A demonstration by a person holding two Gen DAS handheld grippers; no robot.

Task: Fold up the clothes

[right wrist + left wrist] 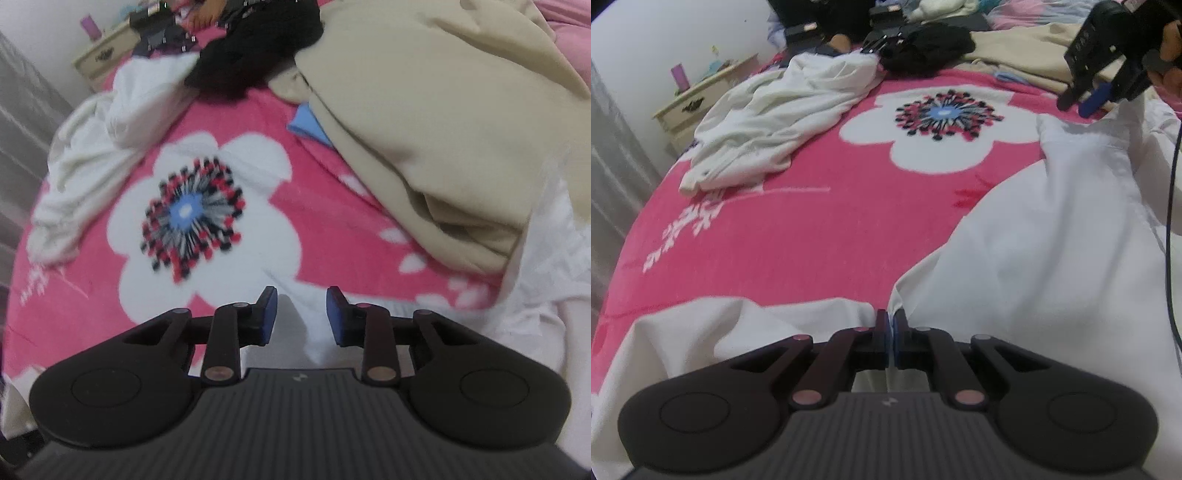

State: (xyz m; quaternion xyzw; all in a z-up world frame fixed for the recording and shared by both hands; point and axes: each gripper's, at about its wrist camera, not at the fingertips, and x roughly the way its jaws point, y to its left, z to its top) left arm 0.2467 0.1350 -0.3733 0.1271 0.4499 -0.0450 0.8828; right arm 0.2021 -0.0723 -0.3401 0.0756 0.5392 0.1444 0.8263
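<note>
- White garment [1052,229] lies spread on the pink flowered blanket [775,236] of the bed, nearest to both cameras; its near edge runs under the left gripper [891,325].
- Left gripper: jaws closed tight on a pinch of that near edge, cloth puckering out on both sides of the pads. Grip looks thin; a slow lift would guard against it slipping.
- Right gripper [301,314], right wrist view: jaws apart, nothing pressed between them, white cloth lying just below the gap. From the left wrist view it hangs above the garment's far corner.
- Judgement: step in hand is securing a second hold. Right jaws should come down over the edge and bite through the full fold before either hand lifts, so the cloth rises evenly.
- Keep the two holds level and taut enough to flatten wrinkles between them.
- Farther off: a crumpled cream garment [768,122] lies to the left, well apart from the work.
- Beige cloth pile [436,122] sits close beyond the right gripper; risk of snagging it.
- Black clothing [923,50] at the back, clear of the fold.
</note>
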